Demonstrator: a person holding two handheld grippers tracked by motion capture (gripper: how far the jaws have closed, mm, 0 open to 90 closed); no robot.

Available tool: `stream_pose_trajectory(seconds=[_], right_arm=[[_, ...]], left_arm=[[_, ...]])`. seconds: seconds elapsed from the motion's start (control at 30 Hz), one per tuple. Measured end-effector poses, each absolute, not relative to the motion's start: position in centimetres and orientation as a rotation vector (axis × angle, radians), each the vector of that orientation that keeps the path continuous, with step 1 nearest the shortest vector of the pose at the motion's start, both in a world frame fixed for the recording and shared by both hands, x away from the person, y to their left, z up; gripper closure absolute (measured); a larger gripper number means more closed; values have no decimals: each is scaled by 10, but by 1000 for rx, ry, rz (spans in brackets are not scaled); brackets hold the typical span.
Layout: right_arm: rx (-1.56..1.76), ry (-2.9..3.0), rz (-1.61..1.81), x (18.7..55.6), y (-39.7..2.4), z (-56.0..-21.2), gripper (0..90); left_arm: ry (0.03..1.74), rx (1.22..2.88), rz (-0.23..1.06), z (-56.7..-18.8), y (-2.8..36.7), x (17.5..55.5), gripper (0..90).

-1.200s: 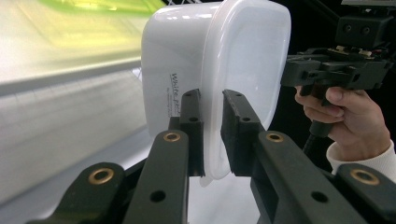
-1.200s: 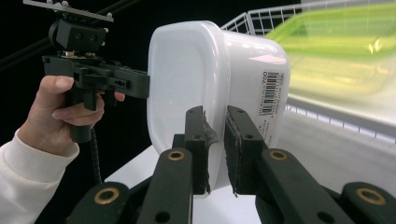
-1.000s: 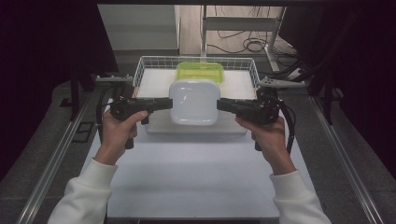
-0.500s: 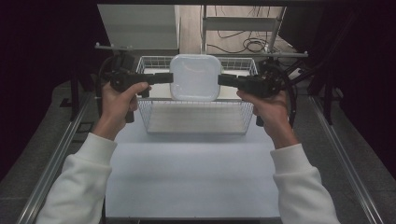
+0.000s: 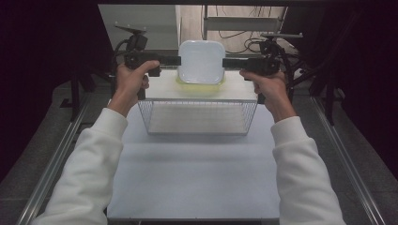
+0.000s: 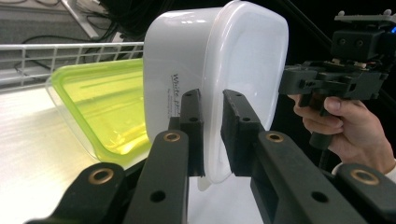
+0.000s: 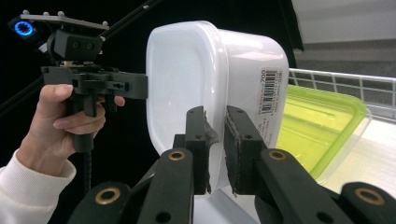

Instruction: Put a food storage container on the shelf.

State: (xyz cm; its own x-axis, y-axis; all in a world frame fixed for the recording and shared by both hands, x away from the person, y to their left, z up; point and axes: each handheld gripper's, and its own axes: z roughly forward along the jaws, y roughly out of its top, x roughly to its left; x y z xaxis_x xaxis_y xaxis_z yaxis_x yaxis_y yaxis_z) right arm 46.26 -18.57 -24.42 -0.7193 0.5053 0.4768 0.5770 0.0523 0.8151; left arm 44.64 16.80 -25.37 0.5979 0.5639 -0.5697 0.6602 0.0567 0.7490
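White container [image 5: 201,61] sits pinched by its rim between your left gripper [image 6: 212,135] jaws and your right gripper [image 7: 215,149] jaws, held upside down above the green-rimmed tub [image 6: 100,107] in the wire basket [image 5: 197,117] on the desk [image 5: 187,178].

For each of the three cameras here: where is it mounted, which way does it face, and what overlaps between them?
High view: above the person's side, facing forward and down on the wire basket; both sleeves show.
Left gripper view: rides the left gripper, facing its jaws clamped on the white container.
Right gripper view: rides the right gripper, jaws clamping the opposite rim.
Shared: white container and green container.
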Motion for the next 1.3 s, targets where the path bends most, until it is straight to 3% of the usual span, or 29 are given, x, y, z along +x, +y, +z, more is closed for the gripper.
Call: stream_pose_trajectory(seconds=[0.27, 0.67, 1.3], right_arm=[[-1231, -2151, -1722, 491, -184, -256, 796], [-1279, -2107, -1669, 501, -184, -262, 795], [-1445, -1785, -1622, 537, -186, -274, 772]], left_arm=[[1093, 1593, -155, -260, 171, 471, 796], [1128, 1583, -211, -269, 171, 479, 799], [1241, 1362, -454, -288, 182, 514, 792]])
